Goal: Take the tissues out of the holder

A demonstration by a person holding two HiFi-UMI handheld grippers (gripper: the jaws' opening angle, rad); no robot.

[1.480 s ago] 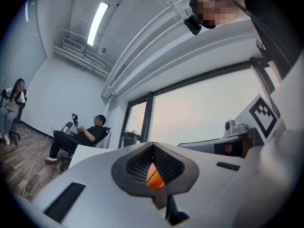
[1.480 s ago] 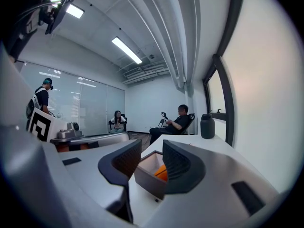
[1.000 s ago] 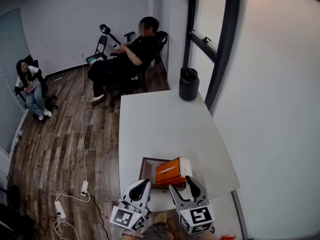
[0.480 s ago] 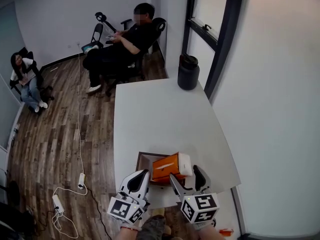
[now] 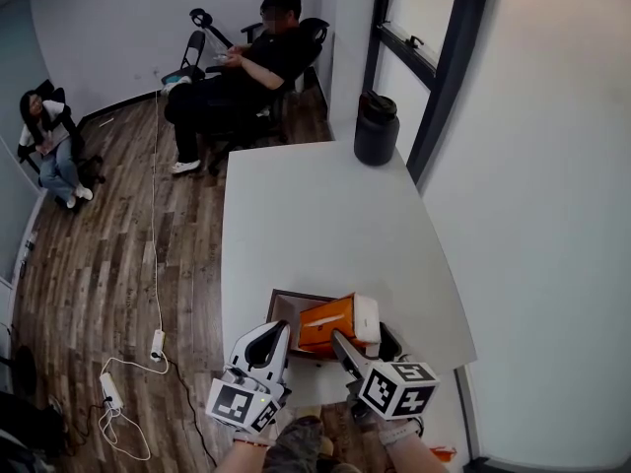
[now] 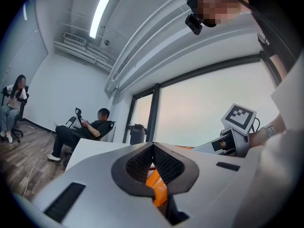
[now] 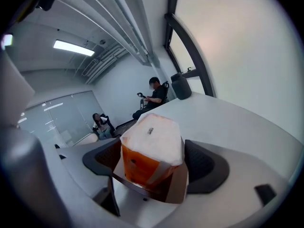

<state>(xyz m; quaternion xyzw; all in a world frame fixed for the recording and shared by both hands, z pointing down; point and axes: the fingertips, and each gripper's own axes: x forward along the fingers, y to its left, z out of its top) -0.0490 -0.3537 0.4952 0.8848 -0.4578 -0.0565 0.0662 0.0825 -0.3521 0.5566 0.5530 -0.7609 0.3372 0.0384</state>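
1. Currently the orange tissue pack (image 5: pixel 333 323) sits tilted in the brown holder (image 5: pixel 294 297), sticking out above its rim, at the near edge of the white table (image 5: pixel 325 215).
2. The right gripper (image 5: pixel 363 345) has its 2 jaws wide apart. They have just been opening, and the pack stands between them with neither pad pressing it.
3. The left gripper (image 5: pixel 272 333) lies beside the holder's left side, with its jaws together at the tips.

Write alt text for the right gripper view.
An orange tissue pack with a white end sits in a brown holder on a white table, between the wide jaws of the right gripper, which have just been opening and do not press it. Beyond are a dark container, a seated person and another seated person.
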